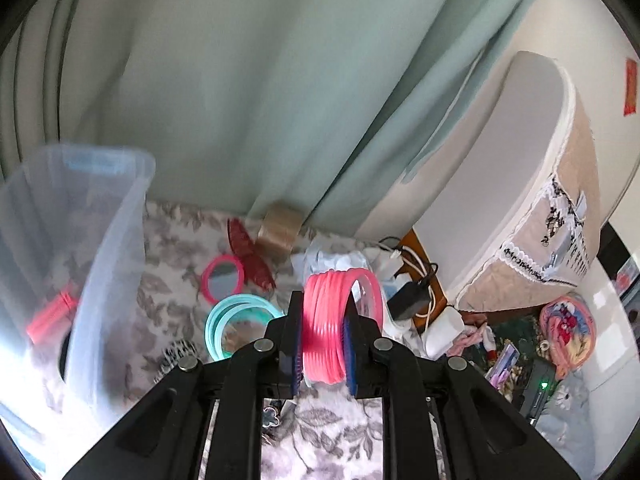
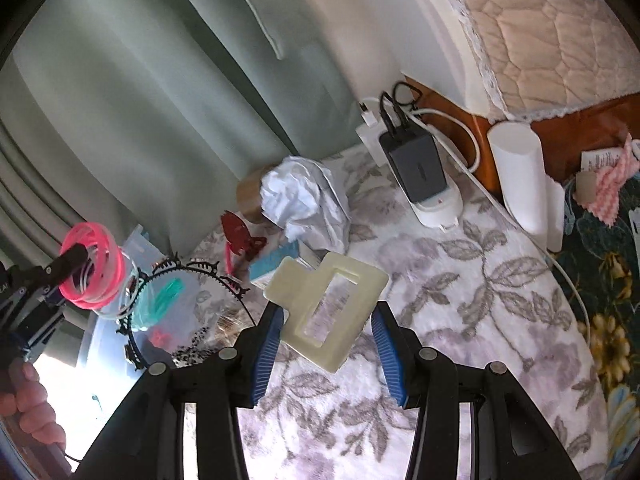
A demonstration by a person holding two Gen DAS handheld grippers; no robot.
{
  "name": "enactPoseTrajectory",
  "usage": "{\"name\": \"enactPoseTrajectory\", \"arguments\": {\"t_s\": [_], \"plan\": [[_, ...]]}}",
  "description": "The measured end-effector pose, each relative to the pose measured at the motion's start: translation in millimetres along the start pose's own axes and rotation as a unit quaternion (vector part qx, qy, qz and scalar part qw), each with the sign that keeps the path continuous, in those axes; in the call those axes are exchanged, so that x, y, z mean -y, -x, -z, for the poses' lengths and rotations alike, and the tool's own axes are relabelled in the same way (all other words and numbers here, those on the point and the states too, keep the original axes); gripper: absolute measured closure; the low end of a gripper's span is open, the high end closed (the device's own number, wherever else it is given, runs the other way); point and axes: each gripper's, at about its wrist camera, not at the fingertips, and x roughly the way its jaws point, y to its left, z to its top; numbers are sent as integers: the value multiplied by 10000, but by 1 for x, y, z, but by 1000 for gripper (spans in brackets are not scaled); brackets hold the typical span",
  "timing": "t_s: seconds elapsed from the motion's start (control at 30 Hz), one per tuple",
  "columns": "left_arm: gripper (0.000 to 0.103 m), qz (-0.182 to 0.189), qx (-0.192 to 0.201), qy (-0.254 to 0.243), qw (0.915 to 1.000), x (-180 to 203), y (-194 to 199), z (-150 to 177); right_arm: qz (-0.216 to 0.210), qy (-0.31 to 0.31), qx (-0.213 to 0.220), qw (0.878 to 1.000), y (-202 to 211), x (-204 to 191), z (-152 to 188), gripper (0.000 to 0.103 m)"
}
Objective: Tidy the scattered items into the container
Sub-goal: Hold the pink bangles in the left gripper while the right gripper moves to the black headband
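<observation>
**Mia:** Up above the flowery cloth (image 1: 328, 432), the left gripper (image 1: 325, 336) is squeezing a bunch of pink bangles (image 1: 326, 320). Its two fingers press tight on both sides of them. The bangles hang in the air, not on the cloth.

**Ben:** Where is the box they go in?

**Mia:** The clear plastic container (image 1: 100, 240) stands off to the left of that gripper. Something pink already lies inside it. I cannot tell what it is, it looks too blurry.

**Ben:** So what is this step?

**Mia:** I think it is carrying the bangles over to the container. Next they must go over its open top, and then the fingers must let go so they drop in.

**Ben:** And the other gripper?

**Mia:** The right gripper (image 2: 326, 348) is spread wide, with nothing pinched. A cream hair clip (image 2: 330, 308) lies on the cloth between its blue pads (image 2: 266, 356). I think it is lined up to grab that. It would need to close slowly, because the clip is flat and could slip out.

**Ben:** Is there more stuff lying around?

**Mia:** Yes. A pink mirror (image 1: 222, 278), some teal rings (image 1: 236, 316), a red butterfly clip (image 1: 250, 256) and a black headband (image 2: 192, 276) are out on the cloth near the container.
</observation>
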Motion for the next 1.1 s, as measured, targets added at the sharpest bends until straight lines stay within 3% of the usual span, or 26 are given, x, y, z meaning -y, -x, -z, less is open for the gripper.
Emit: {"name": "enactPoseTrajectory", "arguments": {"t_s": [0.53,0.63,0.73,0.87,1.1], "plan": [[86,-103,-203,64,9997,-7,-12,16,399,311,-618,9968,-55,9,17,53],[86,-131,-209,129,9996,-11,-12,16,531,305,-610,9963,-57,11,18,52],[86,-129,-202,184,9995,-15,-13,15,575,328,-616,9959,-57,13,17,40],[86,-89,-214,255,9994,-20,-12,11,643,410,-529,9957,-52,13,16,34],[86,198,-208,336,9990,-24,-7,-2,440,514,-289,9973,-34,-2,9,33]]}}
